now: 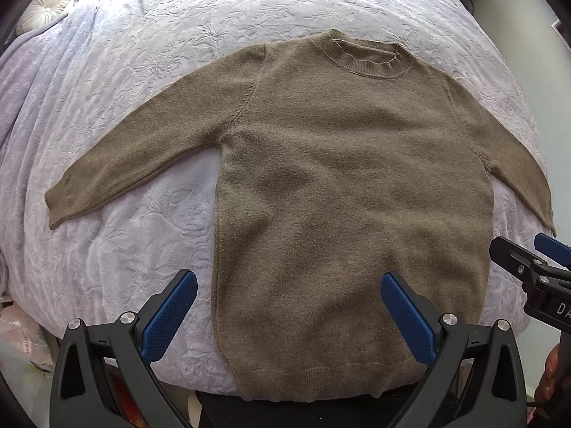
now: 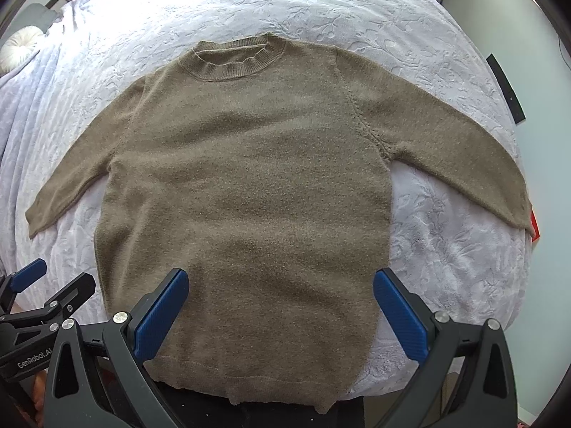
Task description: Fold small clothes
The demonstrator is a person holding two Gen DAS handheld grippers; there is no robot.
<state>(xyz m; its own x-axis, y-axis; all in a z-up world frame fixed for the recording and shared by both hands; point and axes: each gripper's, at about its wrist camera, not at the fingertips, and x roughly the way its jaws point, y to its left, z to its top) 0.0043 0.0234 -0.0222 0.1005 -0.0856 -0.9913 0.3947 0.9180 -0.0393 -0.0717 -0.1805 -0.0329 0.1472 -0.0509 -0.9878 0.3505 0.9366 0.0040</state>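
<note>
Nearest my left lens are my left tongs (image 1: 287, 297), blue pads spread wide and pinching nothing, hovering above the hem corner of the sweater (image 1: 342, 192) on my left side. My right tongs (image 2: 282, 294) sit the same way in the right view: spread, empty, poised over the other lower corner. I read this as a ready stance, one pair per side, so each can drop onto its own edge of the garment without crossing the other. Each pair also shows at the edge of the other's view, so they hang near one another, side by side.

The sweater lies face up on the bed (image 1: 150, 71), flattened, collar (image 1: 367, 59) at the far end and hem (image 2: 249, 381) toward me, just reaching the mattress edge. Both sleeves are fanned out and angled down and away from the body, which I judge is deliberate: spread like that, each can be folded inward cleanly. No fold looks made yet.

Counting: one sweater, two sleeves, the left sleeve (image 1: 142, 142) and the right sleeve (image 2: 449, 142), one collar, two pairs of tongs, four blue pads. One round white cushion (image 1: 48, 7) rests at the far left corner of the bed, well apart from the work. A dark strip (image 2: 506, 87) beyond the right bed edge I cannot identify.
</note>
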